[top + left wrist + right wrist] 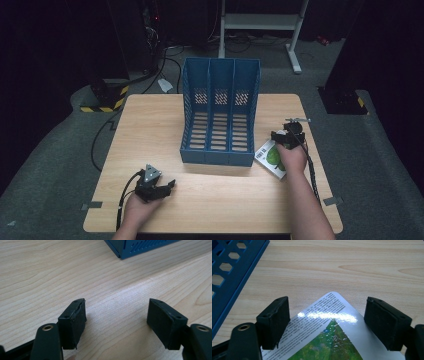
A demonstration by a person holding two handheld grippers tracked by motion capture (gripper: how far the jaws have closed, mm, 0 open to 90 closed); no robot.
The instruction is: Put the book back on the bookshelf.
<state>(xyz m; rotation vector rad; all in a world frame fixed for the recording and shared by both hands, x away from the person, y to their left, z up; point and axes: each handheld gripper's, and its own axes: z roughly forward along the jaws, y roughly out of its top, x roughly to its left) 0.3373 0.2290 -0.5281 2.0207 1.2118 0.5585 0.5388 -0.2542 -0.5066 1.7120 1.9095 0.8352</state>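
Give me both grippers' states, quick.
Left gripper: open, nothing between the jaws, above bare table.
Right gripper: open, over a booklet corner, not gripping it.

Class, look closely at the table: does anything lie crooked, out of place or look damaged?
The glossy booklet lies flat and askew beside the blue file rack, not in a slot. The right gripper hangs open over its corner. Nothing looks damaged.

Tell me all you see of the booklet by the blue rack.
The booklet is thin and glossy, white with small printed text and a green picture, with a rounded corner. It lies flat on the wooden table, just right of the blue rack. The right tool hovers open over its corner.
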